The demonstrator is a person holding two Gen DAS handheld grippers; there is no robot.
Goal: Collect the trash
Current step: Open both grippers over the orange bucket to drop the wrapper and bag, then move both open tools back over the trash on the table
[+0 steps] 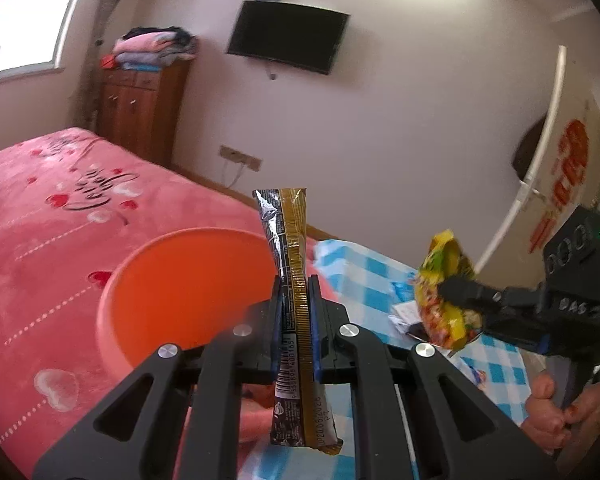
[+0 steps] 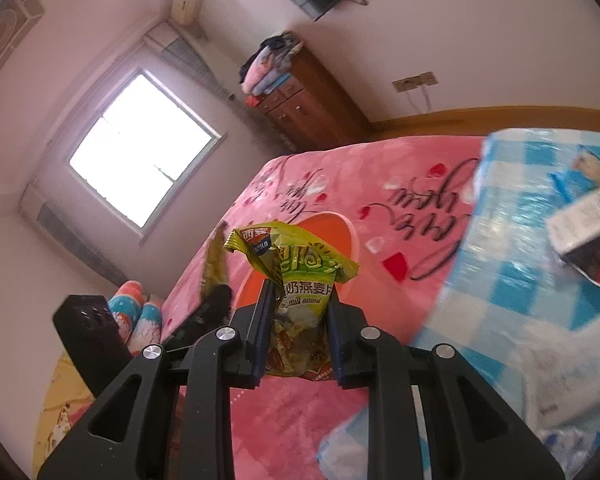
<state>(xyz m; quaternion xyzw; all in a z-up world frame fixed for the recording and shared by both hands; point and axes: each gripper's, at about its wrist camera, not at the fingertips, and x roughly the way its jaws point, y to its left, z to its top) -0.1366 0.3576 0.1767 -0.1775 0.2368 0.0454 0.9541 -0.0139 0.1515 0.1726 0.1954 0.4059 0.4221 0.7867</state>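
The left gripper (image 1: 295,312) has its fingers (image 1: 277,320) closed on a long black-and-gold stick wrapper (image 1: 290,280), clamped near its middle so that both ends stand free, upright in the centre of the left wrist view; held that way it probably can drop cleanly once the fingers part. Just behind it, left of centre, lies the orange basin (image 1: 180,280), mouth open toward the camera, which I judge to be the place where the trash is gathered. At the right edge of the same view the right gripper (image 1: 460,300), with the person's hand (image 1: 556,408) below it, pinches a crumpled yellow-green oatmeal packet (image 1: 444,292); the right wrist view shows the same packet squeezed between closed fingers at lower centre, with the basin's rim behind it. Both wrappers seem to be carried toward the basin, one per hand, to save a trip. The basin rests on a bed (image 1: 40,220) covered by a pink blanket with red hearts and script lettering. A blue-and-white checked cloth (image 1: 360,280) covers the surface at the right, and more litter lies on it, among it a white-and-blue carton (image 2: 584,220) at the right of the right wrist view. Beyond are a wall-mounted television (image 1: 288,40) at top centre, a wooden cabinet (image 1: 140,112) stacked with folded clothes, and a bright window (image 2: 140,152) at the left.
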